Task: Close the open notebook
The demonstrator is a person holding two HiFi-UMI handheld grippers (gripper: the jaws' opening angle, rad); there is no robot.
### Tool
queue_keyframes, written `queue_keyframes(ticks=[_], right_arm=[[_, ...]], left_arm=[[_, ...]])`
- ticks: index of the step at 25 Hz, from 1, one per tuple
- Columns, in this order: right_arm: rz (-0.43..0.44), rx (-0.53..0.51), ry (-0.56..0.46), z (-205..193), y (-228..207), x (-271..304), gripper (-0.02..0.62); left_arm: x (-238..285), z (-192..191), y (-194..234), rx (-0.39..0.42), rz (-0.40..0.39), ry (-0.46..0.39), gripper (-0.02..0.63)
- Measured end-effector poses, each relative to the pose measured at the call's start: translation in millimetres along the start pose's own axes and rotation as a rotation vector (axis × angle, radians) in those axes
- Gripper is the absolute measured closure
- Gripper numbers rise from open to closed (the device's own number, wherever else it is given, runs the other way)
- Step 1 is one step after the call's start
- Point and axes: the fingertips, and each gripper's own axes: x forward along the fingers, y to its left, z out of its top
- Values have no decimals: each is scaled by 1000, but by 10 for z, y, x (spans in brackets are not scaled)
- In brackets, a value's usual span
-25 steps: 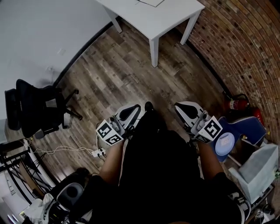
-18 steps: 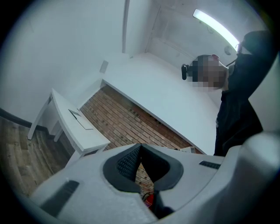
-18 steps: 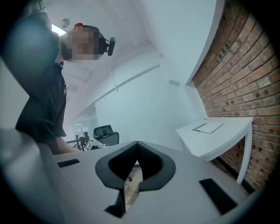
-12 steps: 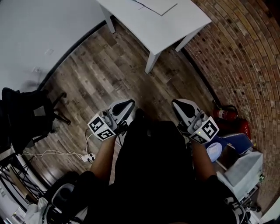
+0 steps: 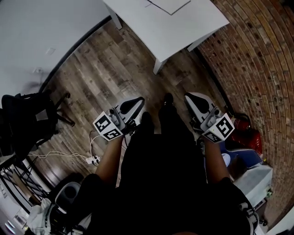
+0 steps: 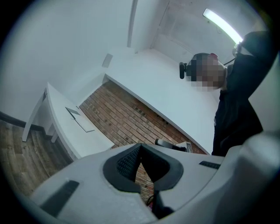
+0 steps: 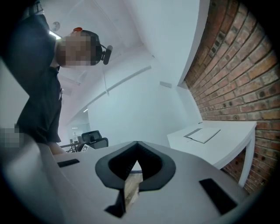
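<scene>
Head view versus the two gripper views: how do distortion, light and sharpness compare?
Head view: strong fisheye bends the brick wall, the person's dark clothing is underexposed, the notebook is cut by the top edge. Left gripper view: black round vignette, glare from the ceiling light. Right gripper view: same vignette, cool bluish cast.
</scene>
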Motion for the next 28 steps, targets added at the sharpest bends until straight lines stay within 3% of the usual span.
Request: queue_keyframes(ticks=[8, 15, 20, 28], right_arm=[[83, -10, -41, 567, -879, -72, 589], [190, 17, -25, 648, -1361, -64, 589], [175, 70, -36, 624, -1632, -40, 589], [151, 54, 9, 679, -2083, 240, 589]], left_arm=[[966, 403, 138, 92, 42, 24, 589], [1427, 632, 230, 143, 115, -24, 589], [1573, 637, 381, 134, 137, 6, 589], [1833, 869, 1033, 123, 156, -38, 589]])
